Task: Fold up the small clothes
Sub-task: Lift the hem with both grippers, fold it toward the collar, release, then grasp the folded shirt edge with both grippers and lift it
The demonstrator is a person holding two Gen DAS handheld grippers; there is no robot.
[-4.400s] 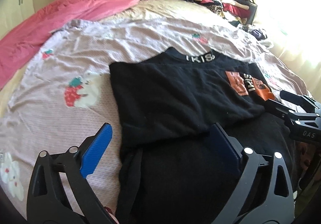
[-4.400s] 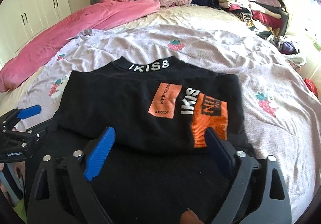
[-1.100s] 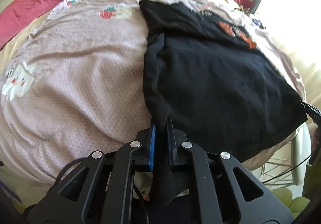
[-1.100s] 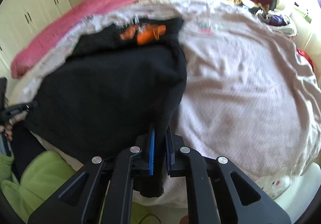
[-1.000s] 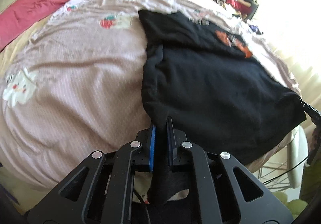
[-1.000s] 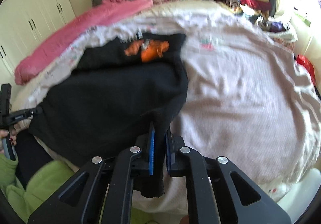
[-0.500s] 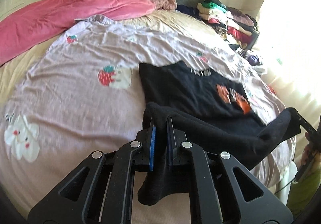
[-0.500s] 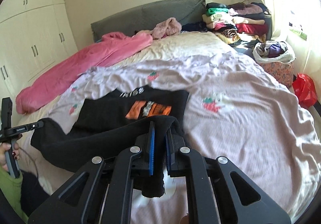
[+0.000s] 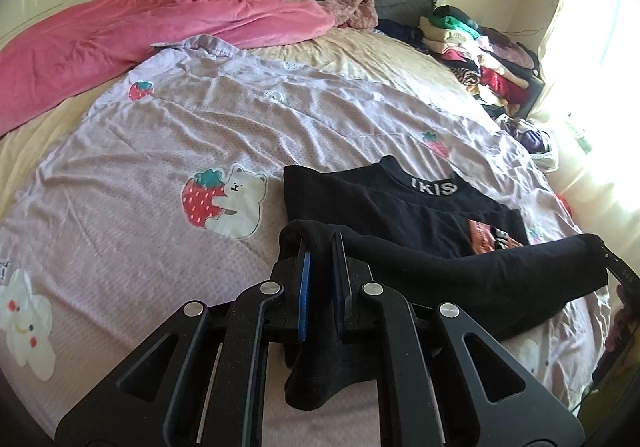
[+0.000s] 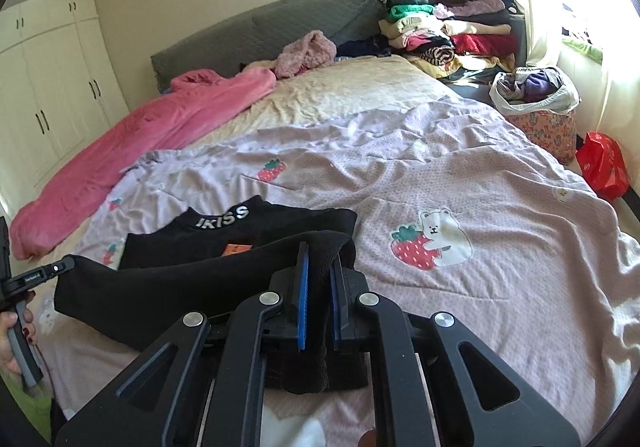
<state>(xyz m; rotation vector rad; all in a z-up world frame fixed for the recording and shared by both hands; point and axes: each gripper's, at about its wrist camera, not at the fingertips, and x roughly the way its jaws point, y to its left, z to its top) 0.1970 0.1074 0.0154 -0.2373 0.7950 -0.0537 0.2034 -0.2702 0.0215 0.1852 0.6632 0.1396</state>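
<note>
A black top [image 9: 404, 207] with white "IKISS" lettering on the collar and an orange print lies on the lilac bedspread [image 9: 168, 135]. My left gripper [image 9: 320, 243] is shut on the left corner of its hem. My right gripper [image 10: 319, 251] is shut on the right corner of the black top [image 10: 192, 283]. The hem is lifted and stretched between both grippers, held over the lower part of the top and covering most of the orange print. The collar end [image 10: 224, 217] stays flat on the bed.
A pink blanket [image 9: 132, 31] lies along the far left of the bed. A pile of folded clothes [image 10: 444, 27] sits at the far right by the grey headboard [image 10: 280, 31]. A floral basket [image 10: 540, 115] and a red bag [image 10: 604, 163] stand beside the bed.
Both grippers closed on the hem corners at the bed's near edge, then lifted the hem and carried it forward toward the collar. The lower half now hangs folded over the top.
</note>
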